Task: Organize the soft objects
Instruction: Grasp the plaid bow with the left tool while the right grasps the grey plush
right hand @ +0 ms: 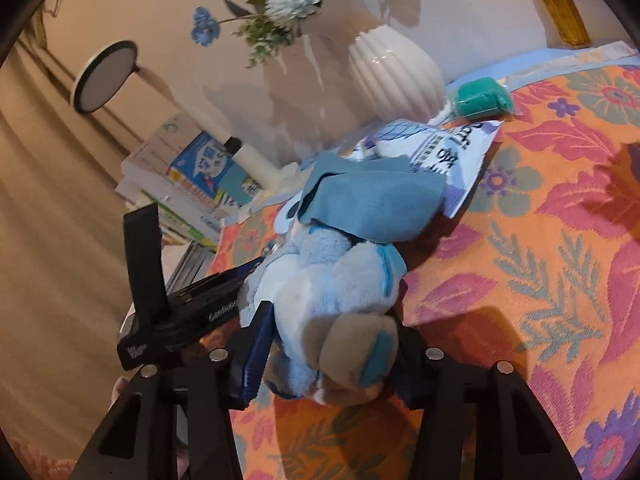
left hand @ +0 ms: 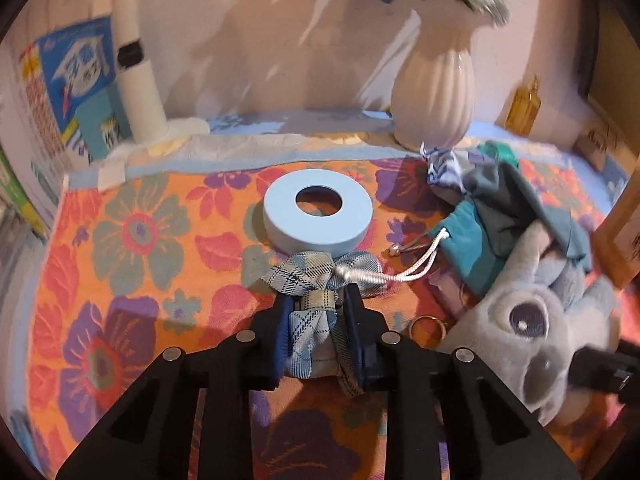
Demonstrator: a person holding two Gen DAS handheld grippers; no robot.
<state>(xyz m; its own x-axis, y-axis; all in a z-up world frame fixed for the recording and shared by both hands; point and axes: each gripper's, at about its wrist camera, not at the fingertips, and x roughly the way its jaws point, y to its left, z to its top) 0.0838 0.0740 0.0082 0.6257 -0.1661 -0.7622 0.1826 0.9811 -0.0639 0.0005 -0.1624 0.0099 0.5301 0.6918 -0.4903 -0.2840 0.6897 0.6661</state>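
Note:
A blue-and-cream plaid bow (left hand: 310, 274) lies on the floral tablecloth (left hand: 132, 264), just in front of a pale blue ring (left hand: 280, 226). My left gripper (left hand: 319, 297) is shut on the bow, its blue pads pressing the fabric from both sides. To its right lies a grey-blue plush toy (left hand: 520, 320). In the right wrist view that plush toy (right hand: 332, 280) fills the jaws of my right gripper (right hand: 332, 320). The left pad presses its side; the right fingertip is hidden behind the plush. A blue-grey cloth (right hand: 372, 200) is draped over the toy's far end.
A teal drawstring pouch (left hand: 460, 240) with a white cord (left hand: 416, 272), a gold ring (left hand: 428, 328) and a white packet (right hand: 452, 148) lie near the plush. At the back stand a white ribbed vase (right hand: 396, 72), a teal roll (right hand: 480, 98) and an amber bottle (right hand: 560, 12). Books (right hand: 192, 184) are stacked at the left.

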